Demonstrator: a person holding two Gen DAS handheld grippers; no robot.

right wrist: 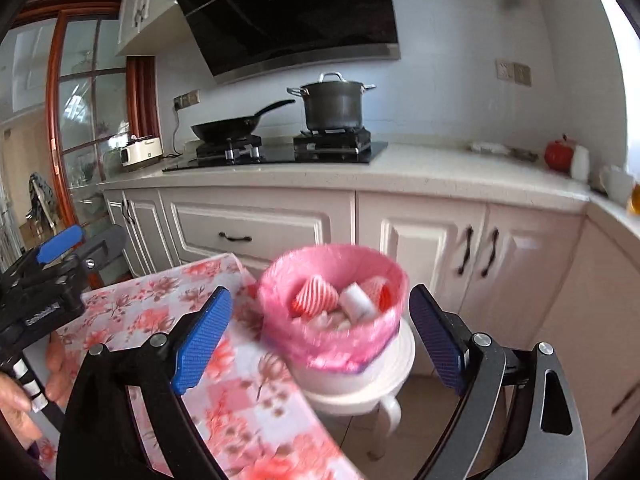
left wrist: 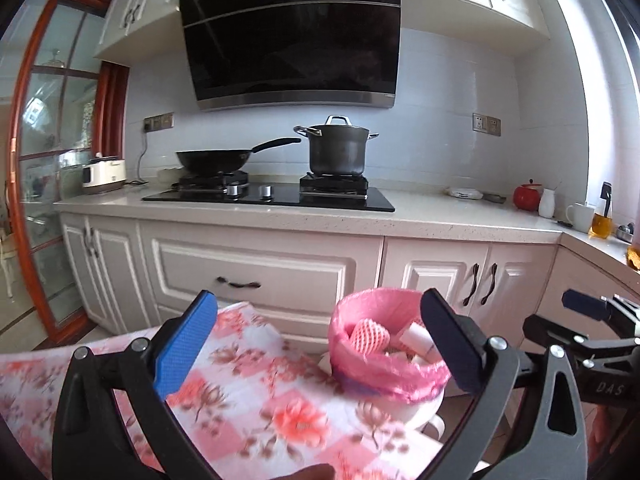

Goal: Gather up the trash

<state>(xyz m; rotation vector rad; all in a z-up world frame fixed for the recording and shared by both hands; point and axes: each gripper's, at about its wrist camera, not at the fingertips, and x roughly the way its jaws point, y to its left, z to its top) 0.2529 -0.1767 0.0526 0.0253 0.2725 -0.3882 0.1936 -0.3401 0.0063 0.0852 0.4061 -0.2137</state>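
A small bin lined with a pink bag (left wrist: 384, 376) (right wrist: 332, 344) stands on a white stool (right wrist: 360, 392) beside the table. Inside lie pink foam nets (left wrist: 368, 336) (right wrist: 314, 296) and white scraps (right wrist: 358, 302). My left gripper (left wrist: 320, 344) is open and empty, above the table's floral cloth (left wrist: 256, 400), just left of the bin. My right gripper (right wrist: 320, 340) is open and empty, its jaws standing either side of the bin, in front of it. The right gripper also shows in the left wrist view (left wrist: 588, 312), the left gripper in the right wrist view (right wrist: 60, 248).
White kitchen cabinets (left wrist: 260, 272) run behind, under a counter with a black hob (left wrist: 268, 196), a wok (left wrist: 216, 160) and a pot (left wrist: 338, 148). A red jar (left wrist: 527, 197) and cups stand at the right. A glass door (left wrist: 52, 160) is at the left.
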